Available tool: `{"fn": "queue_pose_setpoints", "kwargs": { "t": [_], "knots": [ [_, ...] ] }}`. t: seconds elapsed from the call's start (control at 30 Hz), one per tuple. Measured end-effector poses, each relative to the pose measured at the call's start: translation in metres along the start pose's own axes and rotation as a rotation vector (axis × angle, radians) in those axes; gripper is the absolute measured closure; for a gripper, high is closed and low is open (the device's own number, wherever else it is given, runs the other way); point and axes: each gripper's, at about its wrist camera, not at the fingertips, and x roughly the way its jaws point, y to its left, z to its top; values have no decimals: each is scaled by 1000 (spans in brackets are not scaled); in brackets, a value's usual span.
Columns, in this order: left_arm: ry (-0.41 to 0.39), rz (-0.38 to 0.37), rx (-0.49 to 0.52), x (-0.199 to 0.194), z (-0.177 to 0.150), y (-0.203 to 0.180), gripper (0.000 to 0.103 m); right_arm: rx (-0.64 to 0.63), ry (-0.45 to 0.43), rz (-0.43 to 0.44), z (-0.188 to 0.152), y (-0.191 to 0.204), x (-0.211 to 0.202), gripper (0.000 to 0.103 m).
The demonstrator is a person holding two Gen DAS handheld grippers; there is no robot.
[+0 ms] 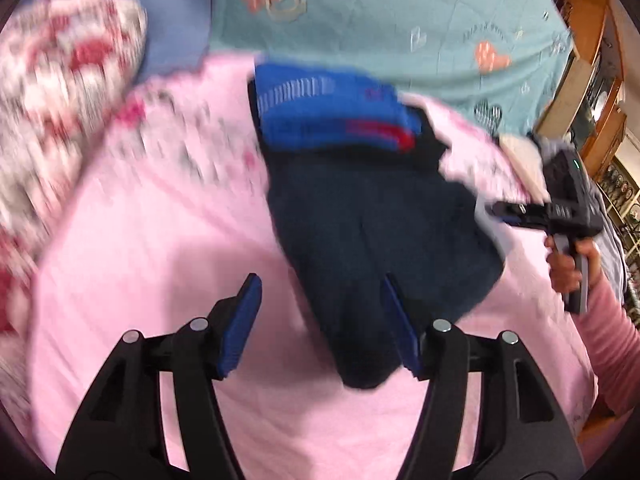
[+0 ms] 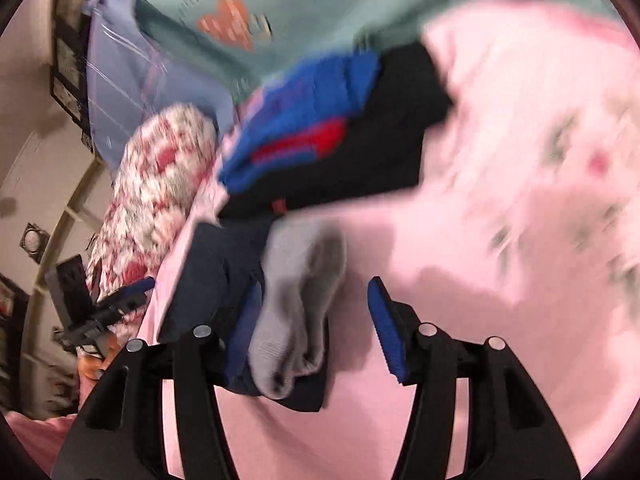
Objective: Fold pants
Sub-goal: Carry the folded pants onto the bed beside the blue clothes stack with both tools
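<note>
At the far left of your left wrist view a red-and-white floral pillow (image 1: 60, 92) borders the pink bed sheet (image 1: 132, 240), and that side of the bed is open room. Your left hand-held gripper (image 1: 320, 320) hovers with its blue pads spread wide and holding nothing; the dark navy fabric pants (image 1: 376, 240) lie just ahead and slightly right of it, one pad at the near tip of the cloth. Their long axis runs away from you toward a folded blue garment with red stripes (image 1: 332, 108) and the teal heart-print quilt (image 1: 400, 20) beyond. At the right, your right hand-held gripper (image 1: 520, 212) reaches in by the pants' far right edge. In its own view it is also spread wide and empty (image 2: 316, 332), with a grey sock-like piece (image 2: 296, 312) lying between the pads on the dark cloth (image 2: 208, 276). Your left looks nearer the near end, so I would lead with it.
</note>
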Motion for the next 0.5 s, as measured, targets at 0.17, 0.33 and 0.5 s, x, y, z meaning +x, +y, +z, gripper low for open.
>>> {"fn": "queue_pose_setpoints", "kwargs": {
  "t": [0.17,0.33,0.5],
  "knots": [
    [-42,-210,33,14,47,-23,37,-58,-50,207,16,38,7,50],
    [96,-212,17,92,53,-22,38,-61,58,128,17,21,70,75],
    [143,-249,-78,117,36,15,61,79,69,204,9,-16,82,98]
  ]
}}
